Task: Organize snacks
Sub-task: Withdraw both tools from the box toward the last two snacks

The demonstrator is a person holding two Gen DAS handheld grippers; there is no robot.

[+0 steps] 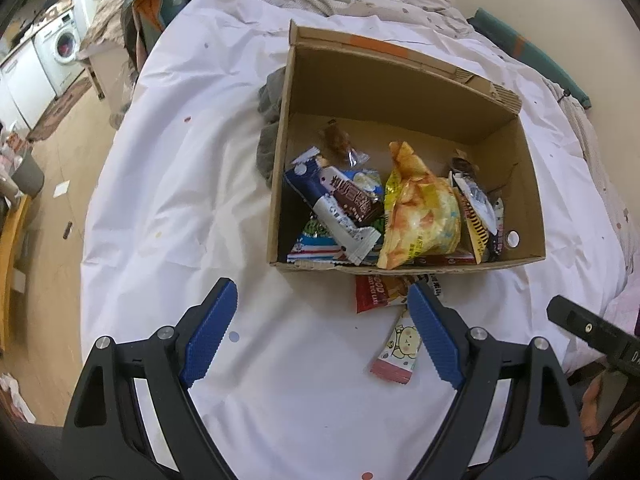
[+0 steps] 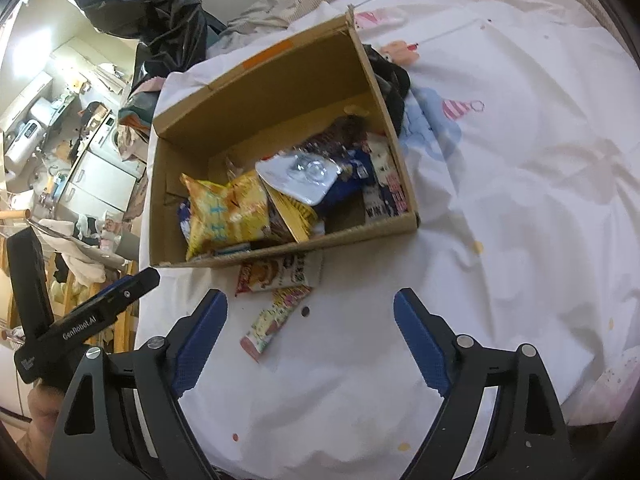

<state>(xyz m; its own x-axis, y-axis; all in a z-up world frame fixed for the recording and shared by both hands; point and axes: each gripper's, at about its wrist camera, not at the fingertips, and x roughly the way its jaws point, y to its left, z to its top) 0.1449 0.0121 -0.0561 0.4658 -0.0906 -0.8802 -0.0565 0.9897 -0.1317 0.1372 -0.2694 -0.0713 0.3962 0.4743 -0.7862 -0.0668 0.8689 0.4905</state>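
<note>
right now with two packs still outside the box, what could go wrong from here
1. The red rice cake pack lies tight against the cardboard box wall, so a finger may push the box instead.
2. The pink bear packet lies flat on the soft white sheet; the open left gripper or right gripper could pinch fabric.

Both wrist views down onto box point(image 1: 404, 92)

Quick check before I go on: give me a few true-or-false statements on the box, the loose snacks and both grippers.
1. The cardboard box holds a yellow chip bag. True.
2. Every snack is inside the box. False: a red rice cake packet and a bear-print packet lie on the white sheet in front of it.
3. The left gripper is open and empty. True.
4. The right gripper holds a packet. False: its fingers are apart, gripping nothing.
</note>
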